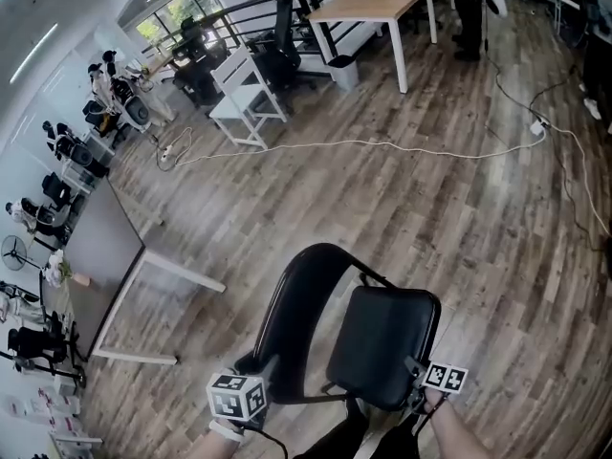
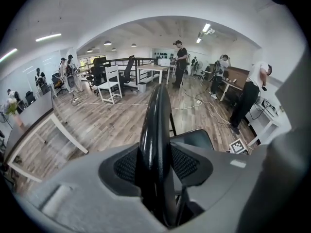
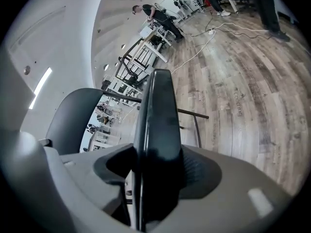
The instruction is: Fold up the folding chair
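A black folding chair stands on the wood floor at the bottom middle of the head view, with its curved backrest on the left and its padded seat tilted up on the right. My left gripper is shut on the backrest's lower side edge; in the left gripper view the backrest runs upright between the pads of that gripper. My right gripper is shut on the seat's near right edge. In the right gripper view the seat stands edge-on between the pads of that gripper.
A white-legged grey table stands to the left. Farther off are a white chair, a wooden table, a bin and black office chairs. A white cable crosses the floor. A person stands at the back.
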`<state>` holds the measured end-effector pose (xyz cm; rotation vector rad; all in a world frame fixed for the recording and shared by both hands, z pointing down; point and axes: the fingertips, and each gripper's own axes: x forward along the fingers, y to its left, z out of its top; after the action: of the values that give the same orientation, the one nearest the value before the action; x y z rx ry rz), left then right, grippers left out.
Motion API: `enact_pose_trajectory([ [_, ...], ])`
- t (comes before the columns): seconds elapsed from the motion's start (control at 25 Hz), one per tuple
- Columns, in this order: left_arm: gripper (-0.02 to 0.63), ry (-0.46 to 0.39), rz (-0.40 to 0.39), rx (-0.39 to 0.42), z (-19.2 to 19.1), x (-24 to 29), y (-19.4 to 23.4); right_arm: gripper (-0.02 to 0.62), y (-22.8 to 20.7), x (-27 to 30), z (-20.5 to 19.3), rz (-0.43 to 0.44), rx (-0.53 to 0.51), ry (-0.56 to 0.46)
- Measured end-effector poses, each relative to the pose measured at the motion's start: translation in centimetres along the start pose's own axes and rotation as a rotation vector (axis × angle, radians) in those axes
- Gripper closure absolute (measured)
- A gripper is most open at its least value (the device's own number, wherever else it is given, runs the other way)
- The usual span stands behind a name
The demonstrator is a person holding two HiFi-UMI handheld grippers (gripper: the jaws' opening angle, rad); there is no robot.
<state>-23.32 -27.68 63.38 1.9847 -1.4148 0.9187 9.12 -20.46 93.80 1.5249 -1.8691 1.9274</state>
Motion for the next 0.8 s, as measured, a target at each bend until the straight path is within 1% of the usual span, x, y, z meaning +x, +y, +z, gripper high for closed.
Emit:
enact_pose_trajectory([
  [0.12, 0.422, -0.005, -0.015, -0.01, 0.8, -0.9, 0.1, 0.319, 2.4, -0.1, -0.1, -0.021, -0.004, 0.0],
  [0.28, 0.428, -0.026, -0.031, -0.006, 1.6, -2.0, 0.5, 0.338, 6.2, 0.4, -0.2, 0.01, 0.01, -0.01],
  [0.48, 0.436, -0.05, -0.045, -0.041, 2.7, -3.8, 1.9, 0.36, 12.2, 1.1, -0.6, 0.033, 0.02, -0.019],
  [0.64, 0.44, -0.09, -0.069, -0.051, 3.8, -4.9, 2.6, 0.373, 17.2, 2.5, -0.9, 0.048, 0.028, -0.029],
  [0.8, 0.445, -0.116, -0.098, -0.084, 4.0, -5.8, 3.4, 0.373, 20.7, 3.7, -1.7, 0.049, 0.031, -0.034],
])
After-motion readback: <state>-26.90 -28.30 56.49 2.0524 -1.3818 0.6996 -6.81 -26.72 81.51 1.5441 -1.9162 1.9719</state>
